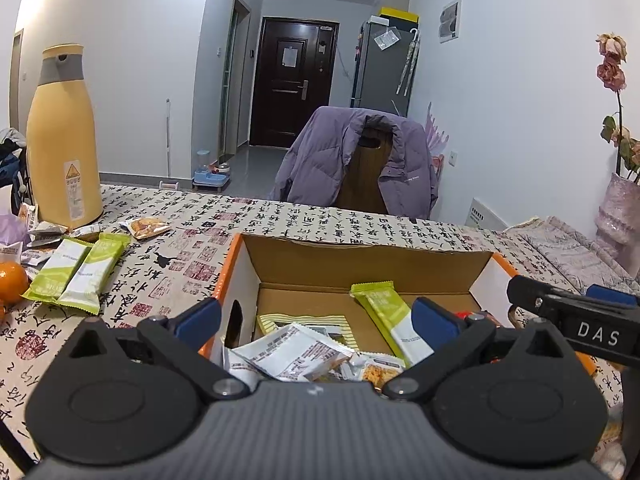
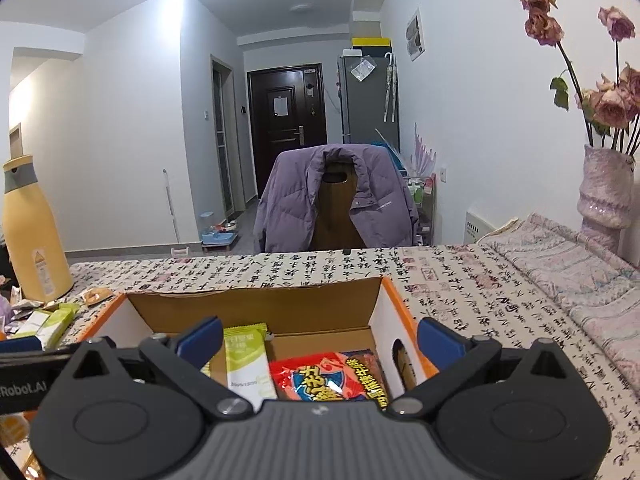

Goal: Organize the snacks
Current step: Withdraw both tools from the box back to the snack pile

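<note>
Both of your tools hang over the open box (image 1: 236, 276), and both stand wide with nothing between their blue pads. The left tool (image 1: 318, 318) looks down on the left half of the box, where white packets (image 1: 296, 350) lie in a heap and one green bar (image 1: 394, 322) leans on its end. The right tool (image 2: 318, 338) looks down on the right half, over a red bag (image 2: 332, 376) and the same green bar (image 2: 246, 360).

The snacks that are not put away yet lie out on the tabletop (image 1: 280, 220), off to the left of the box. Two green bars (image 1: 74, 270) rest side by side there, touching each other. Their long sides run from near you, on the left, up and away toward the right. A small orange packet (image 1: 146, 227) lies a bit farther back, and more packets sit by the foot of the tall yellow jug (image 1: 62, 136). An orange fruit (image 1: 12, 282) sits at the left edge.

So your left tool is the nearer one. The bars lie to its left, past the box wall, with bare cloth between. Your right tool is on the far side of the box from them.

I think the next move should be a swing to the left with your left tool. Turn it so the pads close across the short width of a bar, not along its length. The two bars touch, so you may catch both.
</note>
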`<act>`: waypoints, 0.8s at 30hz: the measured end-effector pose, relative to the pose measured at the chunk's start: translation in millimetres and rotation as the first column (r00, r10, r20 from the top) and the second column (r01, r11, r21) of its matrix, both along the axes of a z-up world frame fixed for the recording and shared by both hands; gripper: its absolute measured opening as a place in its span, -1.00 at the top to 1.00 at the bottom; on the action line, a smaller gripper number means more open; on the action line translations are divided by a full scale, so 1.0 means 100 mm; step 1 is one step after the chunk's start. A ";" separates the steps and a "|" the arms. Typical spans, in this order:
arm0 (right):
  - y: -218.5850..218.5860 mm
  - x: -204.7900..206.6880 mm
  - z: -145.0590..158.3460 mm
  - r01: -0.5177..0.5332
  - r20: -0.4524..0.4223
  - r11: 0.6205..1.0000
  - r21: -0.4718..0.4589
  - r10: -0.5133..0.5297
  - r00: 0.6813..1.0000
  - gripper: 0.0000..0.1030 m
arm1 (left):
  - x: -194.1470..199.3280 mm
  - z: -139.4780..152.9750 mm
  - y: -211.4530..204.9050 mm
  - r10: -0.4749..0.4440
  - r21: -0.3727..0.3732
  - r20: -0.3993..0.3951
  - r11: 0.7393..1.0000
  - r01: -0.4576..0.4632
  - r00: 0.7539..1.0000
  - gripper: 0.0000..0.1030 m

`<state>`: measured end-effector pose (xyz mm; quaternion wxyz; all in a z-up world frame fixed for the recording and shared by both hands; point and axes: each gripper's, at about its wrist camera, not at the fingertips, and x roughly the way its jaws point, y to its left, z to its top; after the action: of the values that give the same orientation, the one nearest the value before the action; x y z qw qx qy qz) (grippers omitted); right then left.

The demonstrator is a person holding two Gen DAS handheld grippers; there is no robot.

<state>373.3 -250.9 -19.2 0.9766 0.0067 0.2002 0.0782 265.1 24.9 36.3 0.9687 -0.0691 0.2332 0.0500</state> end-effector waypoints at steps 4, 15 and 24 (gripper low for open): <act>-0.01 -0.07 0.04 -0.006 -0.012 1.000 -0.018 0.006 1.000 -1.00 | -0.06 0.08 -0.02 -0.013 -0.005 -0.005 1.000 0.013 1.000 -1.00; 0.02 -0.48 0.14 -0.025 -0.011 0.998 -0.049 0.024 1.000 -1.00 | -0.49 0.18 0.02 -0.003 -0.007 0.001 1.000 0.003 1.000 -1.00; 0.09 -1.00 0.17 -0.040 -0.024 0.996 -0.082 0.038 0.999 -1.00 | -1.02 0.19 0.09 0.007 0.005 -0.010 1.000 -0.006 1.000 -1.00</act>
<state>273.5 -241.9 -2.2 0.9720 -0.0369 0.2144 0.0889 162.9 34.2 55.6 0.9675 -0.0670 0.2379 0.0542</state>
